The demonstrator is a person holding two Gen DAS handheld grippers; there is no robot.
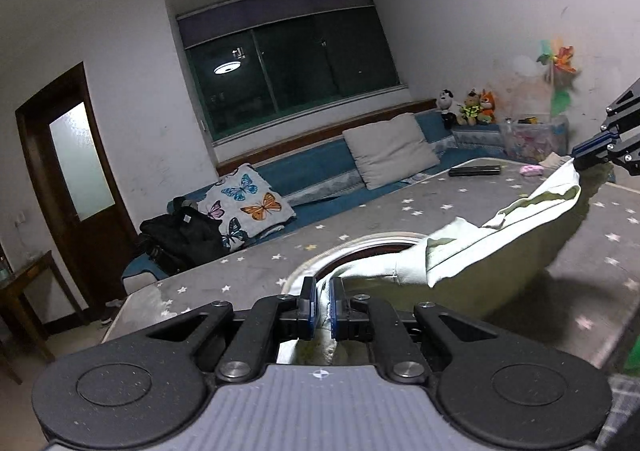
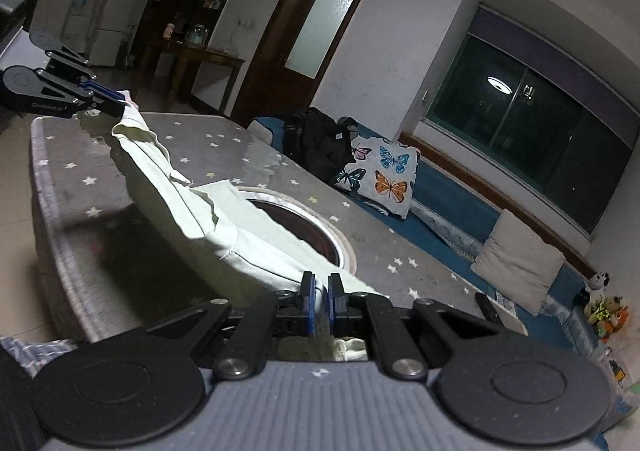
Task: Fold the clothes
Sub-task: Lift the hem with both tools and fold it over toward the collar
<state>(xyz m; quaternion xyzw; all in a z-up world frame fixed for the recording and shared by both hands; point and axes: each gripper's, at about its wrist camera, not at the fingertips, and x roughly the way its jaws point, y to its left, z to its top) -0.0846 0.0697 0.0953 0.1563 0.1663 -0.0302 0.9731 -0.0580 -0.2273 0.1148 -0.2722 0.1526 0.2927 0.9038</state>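
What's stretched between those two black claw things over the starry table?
A pale green garment spans the gap, pinched at one end by the left gripper and at the other by the right gripper, hanging above the star-print table. Both wrist views show it.

I stood before a grey star-patterned table cover (image 1: 400,207) with a round opening (image 2: 304,227) in it. Behind it ran a blue bench (image 1: 308,171) bearing a butterfly cushion (image 1: 248,207), a black bag (image 1: 180,239) touching it, a plain grey pillow (image 1: 392,155) and stuffed toys (image 1: 468,107). A dark remote (image 1: 474,171) lay on the cover.
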